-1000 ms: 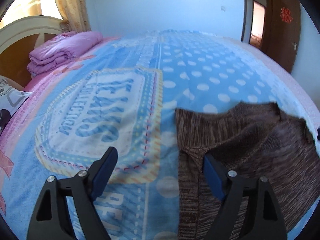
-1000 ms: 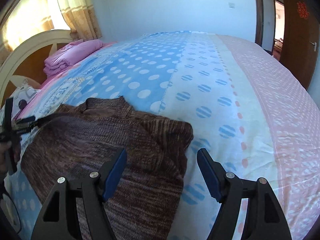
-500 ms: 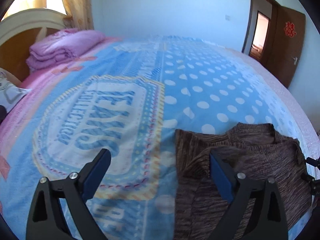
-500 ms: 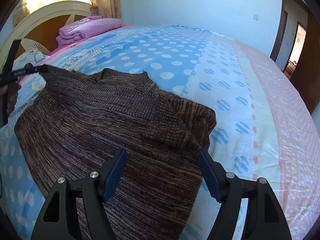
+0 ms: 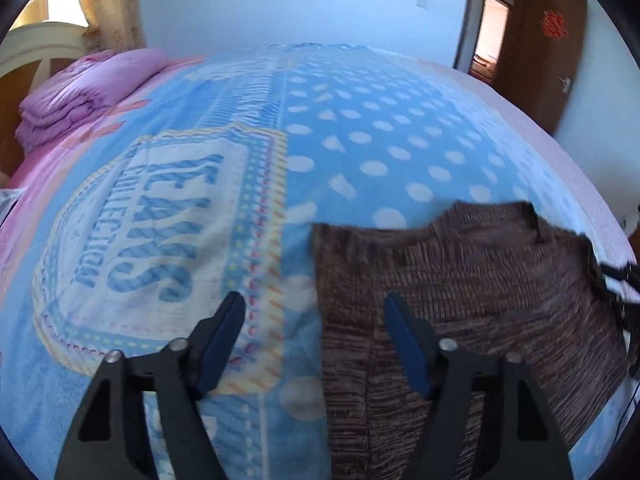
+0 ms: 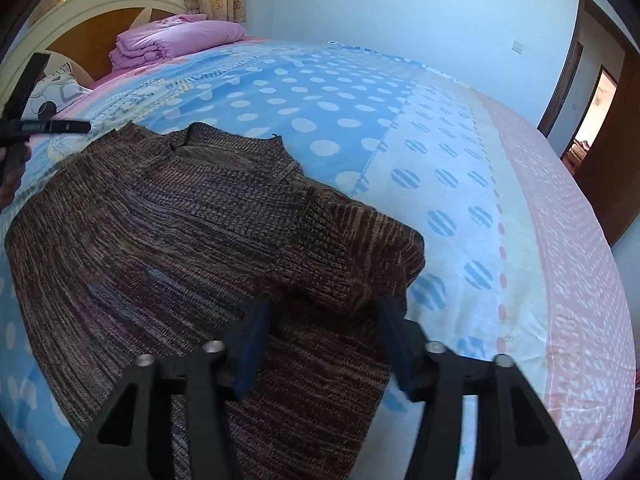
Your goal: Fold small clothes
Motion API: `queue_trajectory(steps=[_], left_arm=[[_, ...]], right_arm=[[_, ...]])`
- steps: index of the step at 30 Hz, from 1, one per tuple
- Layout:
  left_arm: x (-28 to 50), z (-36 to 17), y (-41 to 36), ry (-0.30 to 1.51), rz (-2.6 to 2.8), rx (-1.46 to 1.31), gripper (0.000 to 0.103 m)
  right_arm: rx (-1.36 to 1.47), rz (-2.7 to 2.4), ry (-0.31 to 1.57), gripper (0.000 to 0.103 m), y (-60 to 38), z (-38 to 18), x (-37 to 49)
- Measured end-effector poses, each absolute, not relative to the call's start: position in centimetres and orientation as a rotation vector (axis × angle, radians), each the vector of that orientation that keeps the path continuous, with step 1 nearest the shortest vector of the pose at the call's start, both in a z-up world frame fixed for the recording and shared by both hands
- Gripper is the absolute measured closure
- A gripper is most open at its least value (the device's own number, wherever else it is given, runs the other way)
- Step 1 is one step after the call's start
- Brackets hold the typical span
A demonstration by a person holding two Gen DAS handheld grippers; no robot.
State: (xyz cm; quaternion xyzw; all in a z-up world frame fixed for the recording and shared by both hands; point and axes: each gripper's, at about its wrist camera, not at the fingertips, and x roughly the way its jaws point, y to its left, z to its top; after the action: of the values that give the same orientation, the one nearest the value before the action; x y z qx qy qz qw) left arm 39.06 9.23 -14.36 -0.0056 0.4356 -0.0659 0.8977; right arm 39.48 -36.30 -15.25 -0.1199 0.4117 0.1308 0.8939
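A brown knitted sweater (image 5: 460,280) lies spread on the bed; it also shows in the right wrist view (image 6: 180,240), neckline at the far end and a sleeve folded in over its right side. My left gripper (image 5: 314,308) is open and empty, its jaws astride the sweater's left edge, low over the bed. My right gripper (image 6: 324,308) is open and empty, low over the folded right sleeve. The left gripper also shows at the left edge of the right wrist view (image 6: 24,128), and the right gripper at the right edge of the left wrist view (image 5: 616,280).
The bed has a blue polka-dot blanket (image 5: 380,140) with a lettered patch at the left. A folded pink quilt (image 6: 176,38) lies by the headboard (image 6: 80,12). A brown door (image 5: 548,60) stands at the far right.
Both grippers have narrowed a little but stay open. The right gripper has moved down and forward over the folded sleeve. The left gripper has moved closer to the sweater's left edge.
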Motion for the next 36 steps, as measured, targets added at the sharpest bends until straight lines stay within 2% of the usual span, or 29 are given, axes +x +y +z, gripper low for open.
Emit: queue_trajectory(steps=[1, 2, 3, 4, 5, 6, 7, 8, 16, 20, 22, 24, 26, 28, 29, 30, 31, 33, 36], left_arm=[[39.2, -14.7, 9.1, 0.91, -0.143, -0.02, 0.031], [39.7, -15.4, 9.0, 0.933, -0.159, -0.047, 0.031], [40.2, -15.8, 8.9, 0.951, -0.169, -0.068, 0.036], [40.6, -16.2, 8.8, 0.963, -0.168, -0.08, 0.041], [40.9, -16.7, 8.6, 0.971, -0.166, -0.089, 0.051], [41.1, -17.1, 8.3, 0.977, -0.187, -0.097, 0.068], [41.1, -17.3, 8.1, 0.976, -0.214, -0.105, 0.08], [40.9, -17.0, 7.7, 0.95, -0.233, -0.104, 0.09], [39.4, -13.9, 8.1, 0.771, -0.222, -0.144, 0.092], [40.5, -15.6, 7.5, 0.838, -0.159, -0.094, 0.088], [40.7, -17.1, 6.9, 0.872, -0.11, -0.031, 0.084], [40.6, -17.3, 7.3, 0.877, -0.072, -0.043, 0.065], [39.8, -16.7, 8.3, 0.851, -0.043, -0.066, 0.058], [39.0, -15.9, 9.2, 0.831, -0.016, -0.078, 0.057], [38.6, -15.6, 9.5, 0.822, -0.01, -0.079, 0.055], [38.1, -15.3, 9.9, 0.811, -0.01, -0.081, 0.049], [37.4, -15.0, 10.2, 0.804, -0.013, -0.081, 0.045], [36.2, -14.8, 10.4, 0.796, -0.013, -0.067, 0.03], [35.4, -15.6, 9.6, 0.821, -0.037, -0.019, 0.027]], right_arm=[[-0.244, 0.264, 0.851, 0.057, -36.4, -15.2, 39.7], [-0.24, 0.255, 0.851, 0.062, -36.5, -15.2, 40.0], [-0.223, 0.247, 0.852, 0.071, -36.7, -15.1, 40.4], [-0.202, 0.244, 0.854, 0.073, -37.0, -15.0, 40.6], [-0.178, 0.246, 0.851, 0.075, -37.2, -14.9, 40.9], [-0.154, 0.251, 0.853, 0.088, -37.4, -14.8, 41.1], [-0.136, 0.259, 0.855, 0.097, -37.6, -14.7, 41.2], [-0.126, 0.263, 0.855, 0.097, -37.6, -14.7, 41.2], [-0.021, 0.238, 0.725, 0.098, -40.1, -11.6, 40.4], [-0.018, 0.197, 0.749, 0.098, -40.5, -12.3, 41.3], [-0.028, 0.183, 0.78, 0.098, -40.3, -13.4, 42.2], [-0.011, 0.199, 0.861, 0.098, -40.0, -15.1, 43.4], [-0.025, 0.178, 0.86, 0.097, -39.8, -15.7, 43.4], [-0.007, 0.169, 0.86, 0.093, -40.1, -15.7, 43.2], [-0.01, 0.144, 0.856, 0.08, -40.2, -15.6, 42.9], [-0.011, 0.117, 0.846, 0.058, -40.5, -15.3, 42.5], [0.001, 0.112, 0.834, 0.051, -40.8, -14.9, 42.1], [0.014, 0.107, 0.805, 0.05, -40.9, -13.7, 40.8], [0.011, 0.185, 0.774, 0.05, -39.1, -11.9, 38.9]])
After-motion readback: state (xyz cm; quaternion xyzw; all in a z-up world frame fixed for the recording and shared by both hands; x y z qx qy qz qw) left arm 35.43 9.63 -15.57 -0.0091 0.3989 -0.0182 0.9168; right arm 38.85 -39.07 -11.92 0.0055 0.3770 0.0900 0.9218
